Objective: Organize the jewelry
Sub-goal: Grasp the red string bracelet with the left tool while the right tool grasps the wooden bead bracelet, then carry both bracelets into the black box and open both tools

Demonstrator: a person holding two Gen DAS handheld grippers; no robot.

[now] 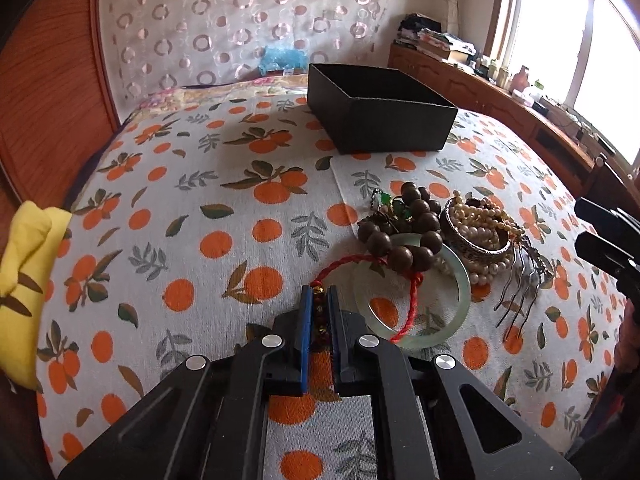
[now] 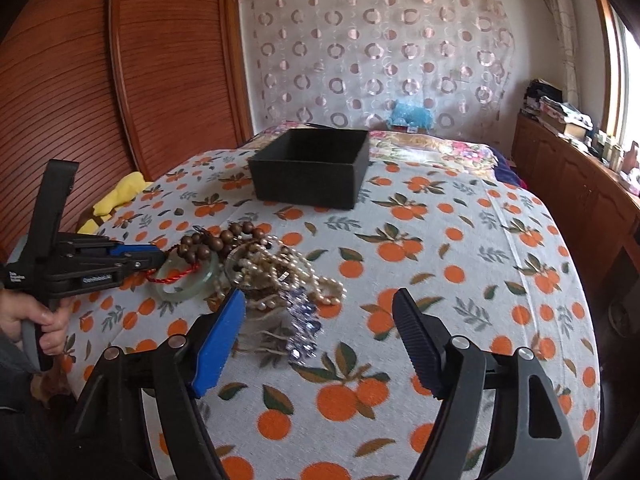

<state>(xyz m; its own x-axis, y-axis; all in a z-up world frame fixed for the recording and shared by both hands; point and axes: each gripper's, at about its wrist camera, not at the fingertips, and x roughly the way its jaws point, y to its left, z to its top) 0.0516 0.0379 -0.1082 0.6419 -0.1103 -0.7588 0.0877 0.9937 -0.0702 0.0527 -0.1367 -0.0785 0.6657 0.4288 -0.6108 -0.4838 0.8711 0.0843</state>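
Left wrist view: my left gripper (image 1: pixel 319 308) sits low over the bedspread (image 1: pixel 180 216), fingers closed on the beaded end of a red cord bracelet (image 1: pixel 412 300). The cord runs from the pads out over a pale green bangle (image 1: pixel 464 284), which lies flat on the cloth just right of the fingertips. Brown wooden beads (image 1: pixel 404 232) rest on the bangle's far edge. Beside them, to the right: a metal bangle (image 1: pixel 476 246) w/ pearl strands (image 1: pixel 480 220) heaped in and around it, and a hair comb (image 1: pixel 520 280) touching that heap. Small green-stone pieces (image 1: pixel 394 202) lie behind the beads; too tangled to tell what they are. Black box (image 1: pixel 376 108) stands open at the far side, well apart from the pile. Yellow cloth (image 1: pixel 24 280) at the left edge of the bed. Right gripper (image 1: pixel 608 240) partly in frame at far right.

Right wrist view: my right gripper (image 2: pixel 320 320) hovers above the bedspread (image 2: pixel 440 280), fingers spread wide, holding nothing. Blue pad (image 2: pixel 220 340) is near the pearl strands (image 2: pixel 288 264) and a cluster of clear bluish beads (image 2: pixel 304 320). Left gripper (image 2: pixel 156 258) comes in from the left, tips at the green bangle (image 2: pixel 184 280), red cord bracelet (image 2: pixel 172 274) between them. Hand (image 2: pixel 36 316) grips its handle. Black box (image 2: pixel 312 168) behind the pile.
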